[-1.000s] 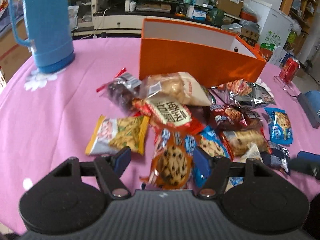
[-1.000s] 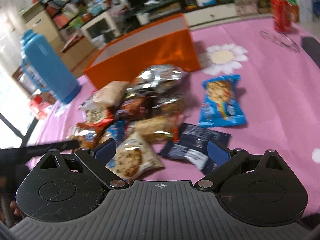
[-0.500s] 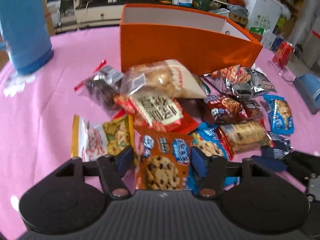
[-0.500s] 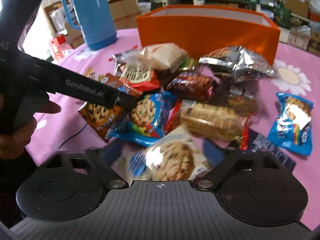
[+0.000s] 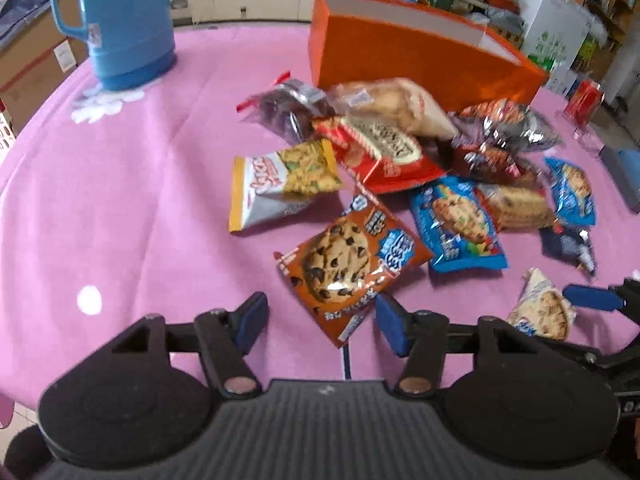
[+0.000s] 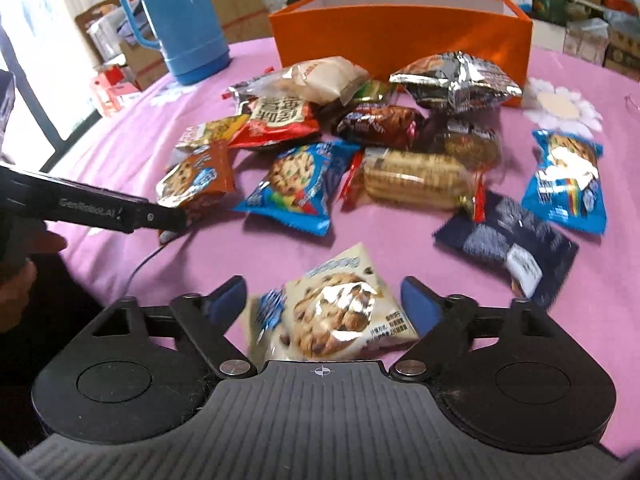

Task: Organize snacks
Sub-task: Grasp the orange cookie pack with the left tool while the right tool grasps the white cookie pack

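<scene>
Both my grippers angle steeply down over the pink tablecloth [image 5: 140, 184]. My left gripper [image 5: 318, 318] has its fingers spread — the glossy brown chocolate-chip cookie packet [image 5: 352, 260] lies flat with one corner between them, untouched. The jaws of my right gripper [image 6: 322, 304] have just been opening and stand clear of the crinkled white cookie packet [image 6: 336, 312] between them. The remaining foil and plastic snack packs are heaped before the rigid orange box [image 6: 400, 36].
</scene>
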Motion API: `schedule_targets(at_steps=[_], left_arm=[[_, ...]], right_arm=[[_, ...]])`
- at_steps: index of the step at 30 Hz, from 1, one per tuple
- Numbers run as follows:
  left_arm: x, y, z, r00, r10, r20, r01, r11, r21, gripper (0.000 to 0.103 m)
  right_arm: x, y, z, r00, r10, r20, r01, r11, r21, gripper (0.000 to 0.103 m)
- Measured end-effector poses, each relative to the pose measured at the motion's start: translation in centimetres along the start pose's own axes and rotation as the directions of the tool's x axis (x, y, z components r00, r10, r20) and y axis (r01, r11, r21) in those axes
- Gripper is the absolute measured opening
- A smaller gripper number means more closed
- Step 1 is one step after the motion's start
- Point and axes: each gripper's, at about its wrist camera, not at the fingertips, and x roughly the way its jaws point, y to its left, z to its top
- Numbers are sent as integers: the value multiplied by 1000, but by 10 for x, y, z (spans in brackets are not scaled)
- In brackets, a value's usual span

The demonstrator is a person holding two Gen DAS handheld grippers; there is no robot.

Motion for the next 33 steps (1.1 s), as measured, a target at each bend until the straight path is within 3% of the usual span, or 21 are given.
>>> schedule_targets(at_steps=[4,7,12,18,23,25,33], left_arm=[[-2,-3,2,1000,-10,25,10,1000,-15,68],[6,-7,4,1000,-15,-10,14,998,-54,69],[12,-18,4,1000,-9,-9,8,998,-66,75],[15,-30,13,995,89,44,-92,994,65,75],[24,-35,24,1000,-8,14,4,969,248,77],[33,-33,26,999,-34,-23,39,963,266,77],[43,-33,14,999,-23,-30,30,967,252,77]], right_arm=[[-18,5,-4,999,-16,47,17,1000,-17,80],[-15,9,-3,998,-43,49,45,998,-53,80],[1,11,-6,1000,-20,18,21,998,-65,79],[9,11,-13,1000,-16,0,16,996,-87,81],[7,2,-12,1000,1,8,0,999,-49,81],[8,2,-12,1000,-4,12,4,999,-49,81],[10,9,-12,1000,-8,13,9,997,-79,82]])
